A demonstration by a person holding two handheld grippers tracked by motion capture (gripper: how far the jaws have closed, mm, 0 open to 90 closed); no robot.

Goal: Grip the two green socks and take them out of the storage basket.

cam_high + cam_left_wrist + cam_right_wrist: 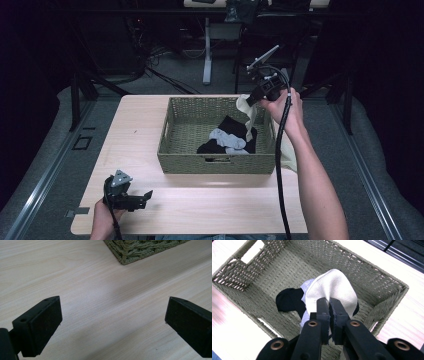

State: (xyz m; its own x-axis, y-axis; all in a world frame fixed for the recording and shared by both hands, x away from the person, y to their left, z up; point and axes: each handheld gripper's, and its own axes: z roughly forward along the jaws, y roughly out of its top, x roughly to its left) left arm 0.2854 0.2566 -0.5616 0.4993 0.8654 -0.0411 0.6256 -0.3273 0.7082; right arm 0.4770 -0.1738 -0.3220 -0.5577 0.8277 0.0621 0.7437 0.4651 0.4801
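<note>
Two dark garments (227, 132) lie in the basket (215, 165) beneath the right gripper (329, 300), clamped on a cream cloth (334, 287).

My pale wooden worktop (150, 125) stands on grey carpet (45, 150); black and light-grey cloths (227, 137) lie crumpled together.

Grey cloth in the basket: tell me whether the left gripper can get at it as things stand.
Probably yes. The left gripper is open and holds nothing, the basket has no lid, and the grey cloth lies on top; only the near wall must be cleared.
</note>
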